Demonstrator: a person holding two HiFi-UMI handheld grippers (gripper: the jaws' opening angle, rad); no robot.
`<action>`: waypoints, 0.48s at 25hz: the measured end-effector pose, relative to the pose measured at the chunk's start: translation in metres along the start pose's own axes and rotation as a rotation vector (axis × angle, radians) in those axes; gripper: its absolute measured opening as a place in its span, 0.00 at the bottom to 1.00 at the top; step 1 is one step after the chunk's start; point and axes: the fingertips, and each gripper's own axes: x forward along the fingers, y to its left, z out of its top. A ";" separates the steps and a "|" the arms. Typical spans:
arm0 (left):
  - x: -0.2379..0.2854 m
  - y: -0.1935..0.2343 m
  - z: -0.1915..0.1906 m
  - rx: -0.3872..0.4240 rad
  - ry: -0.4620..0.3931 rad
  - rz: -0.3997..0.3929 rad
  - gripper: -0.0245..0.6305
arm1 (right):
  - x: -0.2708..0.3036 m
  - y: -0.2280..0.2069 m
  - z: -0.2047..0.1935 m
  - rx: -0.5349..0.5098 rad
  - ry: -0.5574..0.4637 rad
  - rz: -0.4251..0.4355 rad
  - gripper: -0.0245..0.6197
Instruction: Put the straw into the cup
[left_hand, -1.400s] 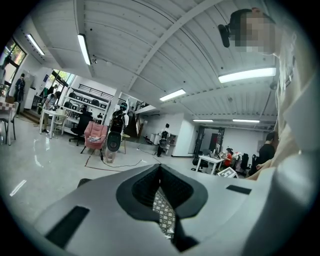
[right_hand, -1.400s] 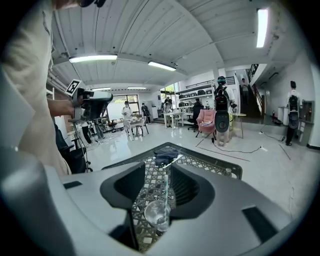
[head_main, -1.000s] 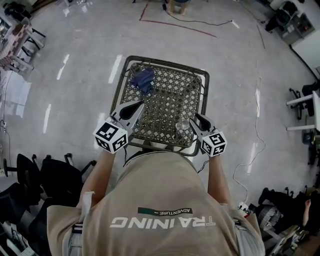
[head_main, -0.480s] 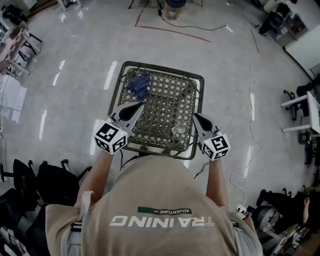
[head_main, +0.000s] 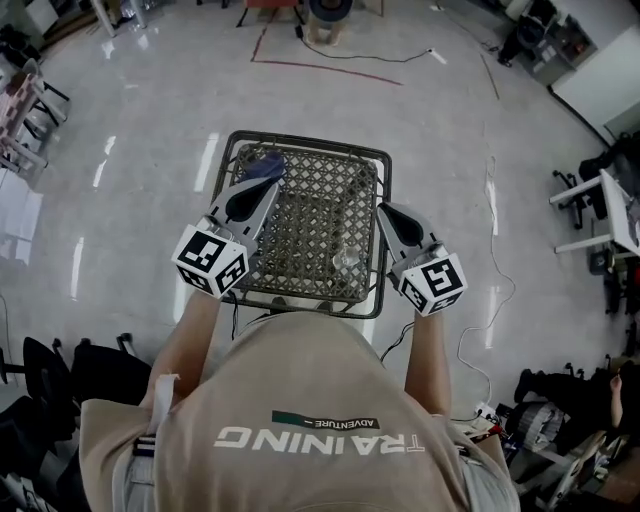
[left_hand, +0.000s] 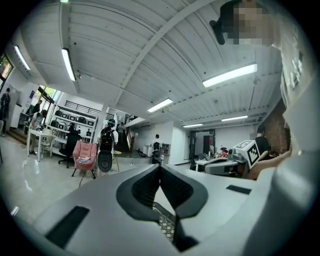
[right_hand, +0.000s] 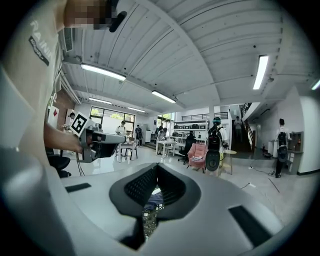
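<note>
A lattice-topped table (head_main: 320, 200) stands on the glossy floor (head_main: 130, 130), bearing what looks like a blue cloth (head_main: 257, 160).

The right gripper (head_main: 384, 212) now hangs higher above the wire table (head_main: 310, 141), away from the clear cup (head_main: 346, 260) it stood beside a second ago. Its jaws have just been closing and meet on nothing. The left gripper (head_main: 270, 188) is higher too, its tip over the blue cloth (head_main: 262, 162).

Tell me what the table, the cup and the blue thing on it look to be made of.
The table has a dark frame, probably metal, and an open lattice top, woven or mesh; I cannot tell which. The cup is clear plastic or glass: the lattice shows through it. The blue thing looks like matte cloth, crumpled in folds.
</note>
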 end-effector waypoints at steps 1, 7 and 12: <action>0.002 0.000 0.003 0.009 -0.001 -0.001 0.06 | 0.000 0.000 0.007 0.005 -0.008 -0.004 0.06; 0.012 0.004 0.012 0.010 -0.003 0.016 0.06 | 0.005 0.005 0.036 0.010 -0.067 -0.009 0.06; 0.017 -0.001 0.009 0.000 0.005 0.010 0.06 | 0.009 0.012 0.045 0.012 -0.079 -0.008 0.06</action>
